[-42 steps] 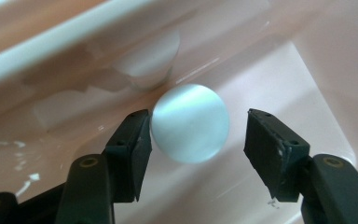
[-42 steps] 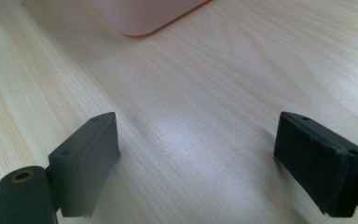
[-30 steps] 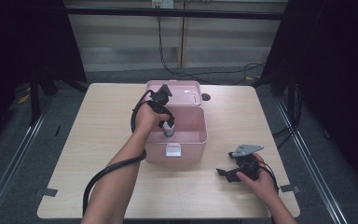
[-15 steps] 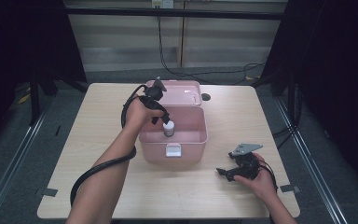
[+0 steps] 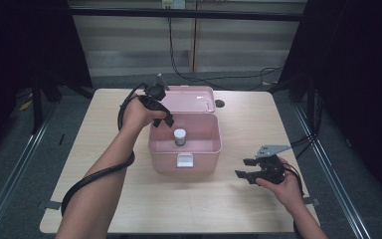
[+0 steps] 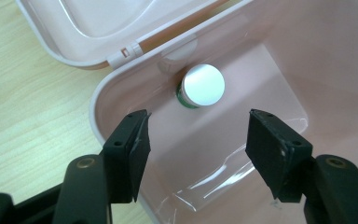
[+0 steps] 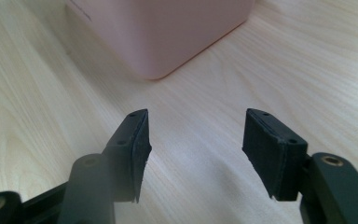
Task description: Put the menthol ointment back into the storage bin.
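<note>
I see a small bottle [image 5: 179, 136] with a white cap and green label standing upright inside the open pink box [image 5: 209, 149], near its far wall. The box sits mid-table, its lid [image 5: 199, 97] folded back flat.

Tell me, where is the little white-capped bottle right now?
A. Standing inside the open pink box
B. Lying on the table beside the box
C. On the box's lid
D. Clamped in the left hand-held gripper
A: the bottle stands upright on the floor of the pink box, untouched by either gripper.
</note>
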### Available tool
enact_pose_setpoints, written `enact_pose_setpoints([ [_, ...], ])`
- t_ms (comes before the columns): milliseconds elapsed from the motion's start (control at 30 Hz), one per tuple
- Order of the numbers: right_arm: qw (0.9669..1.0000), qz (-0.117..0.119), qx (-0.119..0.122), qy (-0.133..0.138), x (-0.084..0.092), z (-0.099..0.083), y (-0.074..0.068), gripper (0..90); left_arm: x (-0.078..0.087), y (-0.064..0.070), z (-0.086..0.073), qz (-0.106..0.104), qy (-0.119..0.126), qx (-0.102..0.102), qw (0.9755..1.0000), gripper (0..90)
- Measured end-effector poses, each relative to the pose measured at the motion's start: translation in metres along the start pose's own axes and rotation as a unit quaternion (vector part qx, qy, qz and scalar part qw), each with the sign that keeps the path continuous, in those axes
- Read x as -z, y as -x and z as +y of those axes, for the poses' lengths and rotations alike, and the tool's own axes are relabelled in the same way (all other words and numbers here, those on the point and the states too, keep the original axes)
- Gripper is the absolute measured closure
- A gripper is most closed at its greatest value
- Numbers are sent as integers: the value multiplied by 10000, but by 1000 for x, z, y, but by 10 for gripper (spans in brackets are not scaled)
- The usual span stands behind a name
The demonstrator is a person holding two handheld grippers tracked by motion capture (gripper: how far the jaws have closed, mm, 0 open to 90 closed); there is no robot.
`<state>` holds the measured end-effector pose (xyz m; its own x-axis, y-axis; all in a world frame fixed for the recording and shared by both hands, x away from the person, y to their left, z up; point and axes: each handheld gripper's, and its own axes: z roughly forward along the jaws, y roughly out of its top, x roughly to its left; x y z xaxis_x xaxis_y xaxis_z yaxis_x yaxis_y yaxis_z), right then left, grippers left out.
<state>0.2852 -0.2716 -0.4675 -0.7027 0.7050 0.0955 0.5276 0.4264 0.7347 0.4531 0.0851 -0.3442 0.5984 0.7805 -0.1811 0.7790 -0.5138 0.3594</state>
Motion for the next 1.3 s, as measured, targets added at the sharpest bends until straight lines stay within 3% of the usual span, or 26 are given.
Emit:
enact_pose_setpoints([
  [67,10000,47,28,5,2,4,0,462,2,0,-1,9,7,44,10000,390],
  [200,9998,171,-62,90,6,15,-2,467,6,-1,-2,5,21,57,10000,388],
  [333,9999,124,9,-10,8,26,-4,477,9,-4,-5,-3,22,69,10000,388],
  [667,9998,177,52,-103,19,54,-12,636,18,-10,-12,17,95,98,9999,386],
  [800,9994,352,-54,-53,24,65,-18,726,20,-12,-14,29,107,124,9999,382],
  [1100,9967,782,112,-199,17,88,-39,887,23,-17,-20,42,137,141,9998,381],
  [1300,9944,1000,221,-264,11,101,-50,900,24,-22,-24,14,120,213,9997,373],
])
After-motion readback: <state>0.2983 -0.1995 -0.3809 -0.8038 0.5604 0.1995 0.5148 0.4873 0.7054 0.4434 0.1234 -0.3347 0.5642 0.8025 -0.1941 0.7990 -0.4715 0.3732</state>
